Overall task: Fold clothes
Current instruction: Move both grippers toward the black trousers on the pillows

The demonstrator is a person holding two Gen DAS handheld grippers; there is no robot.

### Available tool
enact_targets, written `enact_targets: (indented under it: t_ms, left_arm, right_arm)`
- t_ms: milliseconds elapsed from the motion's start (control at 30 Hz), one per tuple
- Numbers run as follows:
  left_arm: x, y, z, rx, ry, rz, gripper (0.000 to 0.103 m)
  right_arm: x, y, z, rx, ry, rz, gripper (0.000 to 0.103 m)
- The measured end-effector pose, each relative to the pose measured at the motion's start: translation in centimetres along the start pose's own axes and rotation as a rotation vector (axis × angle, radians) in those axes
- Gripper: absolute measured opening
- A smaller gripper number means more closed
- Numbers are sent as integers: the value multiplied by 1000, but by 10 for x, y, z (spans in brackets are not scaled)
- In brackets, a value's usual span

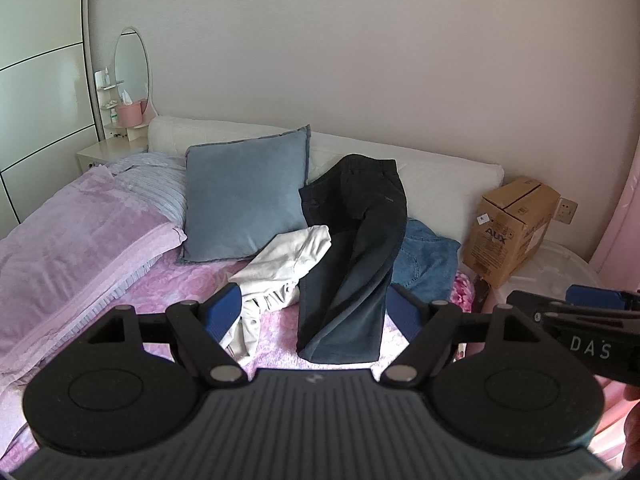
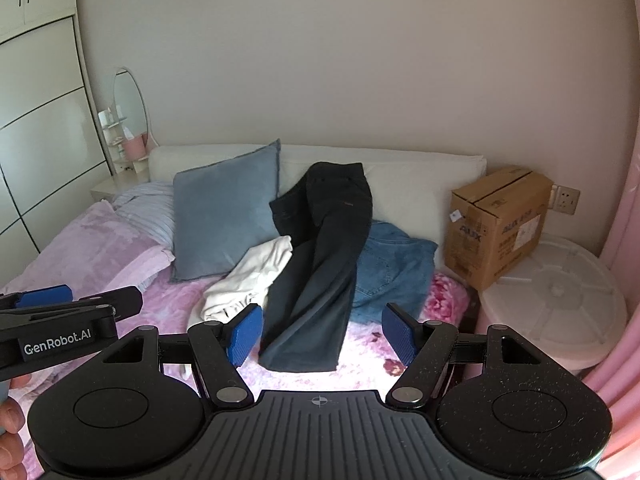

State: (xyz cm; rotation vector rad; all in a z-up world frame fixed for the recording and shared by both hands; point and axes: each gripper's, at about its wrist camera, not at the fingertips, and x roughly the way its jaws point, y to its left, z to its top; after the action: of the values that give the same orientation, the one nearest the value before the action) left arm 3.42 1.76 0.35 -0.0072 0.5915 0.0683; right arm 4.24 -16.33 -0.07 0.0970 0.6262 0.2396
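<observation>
Left wrist: left gripper (image 1: 316, 312) wide, empty; dark trousers (image 1: 352, 256) dead ahead on bed (image 1: 168, 280), long axis running away from gripper, hem nearest.
Right wrist: right gripper (image 2: 322, 334) wide, empty; trousers' hem (image 2: 300, 354) straight ahead between its fingers, about equally near.

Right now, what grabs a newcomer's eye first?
The dark trousers, draped from the white headboard down the pink bed. A cream garment lies crumpled to their left, jeans to their right, a blue cushion behind. Both grippers hover open, holding nothing.
</observation>
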Motion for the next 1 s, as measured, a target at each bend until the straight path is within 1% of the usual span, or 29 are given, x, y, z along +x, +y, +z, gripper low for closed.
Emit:
enact_targets:
  t_ms: [167, 433, 733, 1000]
  left_arm:
    - [12, -3, 8, -5, -2, -4, 77]
    - [37, -9, 20, -15, 6, -6, 77]
    - [80, -17, 31, -32, 35, 23, 77]
    - [125, -37, 55, -36, 66, 41, 77]
  right_arm:
    - [11, -5, 7, -9, -3, 12, 70]
    - [34, -15, 20, -30, -9, 7, 70]
    - [78, -30, 35, -56, 9, 27, 70]
    - [118, -57, 61, -62, 25, 39, 70]
